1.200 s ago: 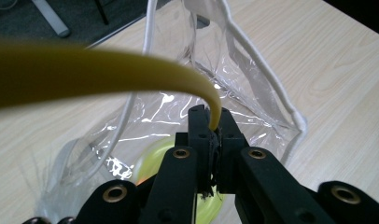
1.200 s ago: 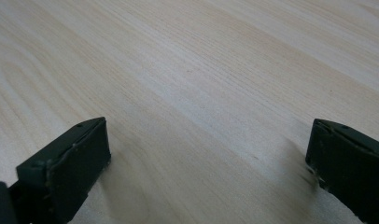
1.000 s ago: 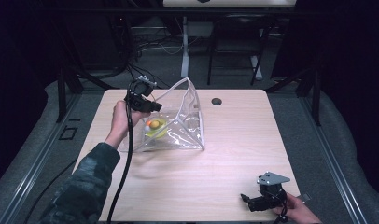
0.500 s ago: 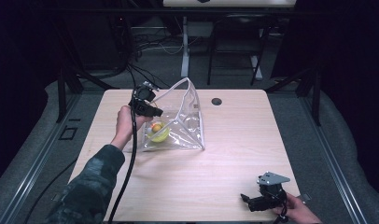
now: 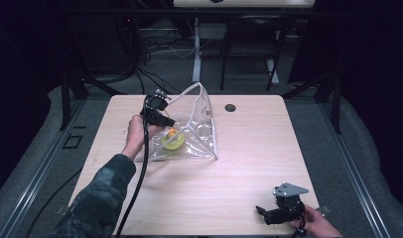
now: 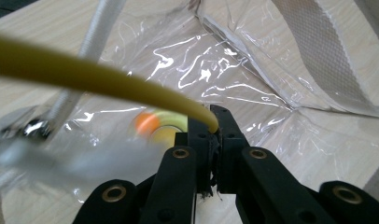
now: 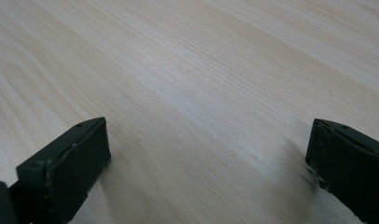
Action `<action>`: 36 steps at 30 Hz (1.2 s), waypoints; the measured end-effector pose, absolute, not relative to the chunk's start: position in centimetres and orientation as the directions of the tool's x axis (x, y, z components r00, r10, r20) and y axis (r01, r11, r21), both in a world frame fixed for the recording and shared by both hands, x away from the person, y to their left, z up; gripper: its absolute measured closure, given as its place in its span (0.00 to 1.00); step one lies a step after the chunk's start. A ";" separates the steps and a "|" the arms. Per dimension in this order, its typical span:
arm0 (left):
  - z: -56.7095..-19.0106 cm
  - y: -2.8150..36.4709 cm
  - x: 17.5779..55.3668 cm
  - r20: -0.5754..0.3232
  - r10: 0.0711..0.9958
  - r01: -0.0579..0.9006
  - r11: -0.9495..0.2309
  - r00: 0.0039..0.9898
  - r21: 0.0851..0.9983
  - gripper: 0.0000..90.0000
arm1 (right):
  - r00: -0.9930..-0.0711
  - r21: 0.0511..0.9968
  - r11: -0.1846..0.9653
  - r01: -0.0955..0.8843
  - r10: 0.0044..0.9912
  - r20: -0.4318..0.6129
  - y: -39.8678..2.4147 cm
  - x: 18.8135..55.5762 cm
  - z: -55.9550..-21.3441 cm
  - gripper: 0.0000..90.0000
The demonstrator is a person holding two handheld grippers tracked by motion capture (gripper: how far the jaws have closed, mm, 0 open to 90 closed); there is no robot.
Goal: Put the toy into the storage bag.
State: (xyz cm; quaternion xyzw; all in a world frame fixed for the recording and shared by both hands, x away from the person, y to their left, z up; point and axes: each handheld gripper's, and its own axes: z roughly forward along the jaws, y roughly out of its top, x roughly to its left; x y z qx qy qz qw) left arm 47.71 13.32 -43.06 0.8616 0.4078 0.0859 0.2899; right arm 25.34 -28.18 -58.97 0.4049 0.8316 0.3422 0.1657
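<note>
Since the left gripper (image 6: pixel 214 125) has its jaws clamped on the end of a yellow band (image 6: pixel 99 79) and holds it at the mouth of the clear bag (image 5: pixel 202 131), the packing looks well under way — a yellow ring with an orange ball (image 5: pixel 171 139) already lies inside the bag on the table (image 5: pixel 249 163). What seems left is lowering the band in and letting go, while the right gripper (image 5: pixel 270 214) rests wide open and empty near the table's near edge, well apart from the bag.

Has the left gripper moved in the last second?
Yes. The left gripper has come down toward the table, lowering the yellow tube it grips into the clear bag; the bag's base stays put.
</note>
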 end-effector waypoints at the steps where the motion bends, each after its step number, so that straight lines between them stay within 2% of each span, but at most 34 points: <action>1: -43.0 13.4 47.6 -0.087 0.752 0.652 -0.500 0.653 0.570 0.93 | -0.618 0.704 0.438 0.559 0.786 0.001 -28.2 25.3 -59.0 0.00; 16: -40.6 15.3 45.3 -0.081 0.711 0.603 -0.524 0.699 0.601 0.64 | -0.616 0.705 0.435 0.560 0.788 0.003 -28.2 25.3 -59.0 0.00; 18: -40.3 15.7 44.8 -0.072 0.716 0.601 -0.522 0.694 0.605 0.55 | -0.616 0.705 0.436 0.560 0.788 0.002 -28.2 25.3 -59.0 0.00; 24: -39.7 17.4 43.5 -0.043 0.731 0.592 -0.516 0.681 0.619 0.39 | -0.616 0.704 0.437 0.560 0.788 0.002 -28.2 25.3 -59.0 0.00; 36: -39.9 21.3 41.5 -0.046 0.766 0.610 -0.472 0.641 0.636 0.22 | -0.616 0.701 0.437 0.563 0.788 0.004 -28.2 25.3 -58.9 0.00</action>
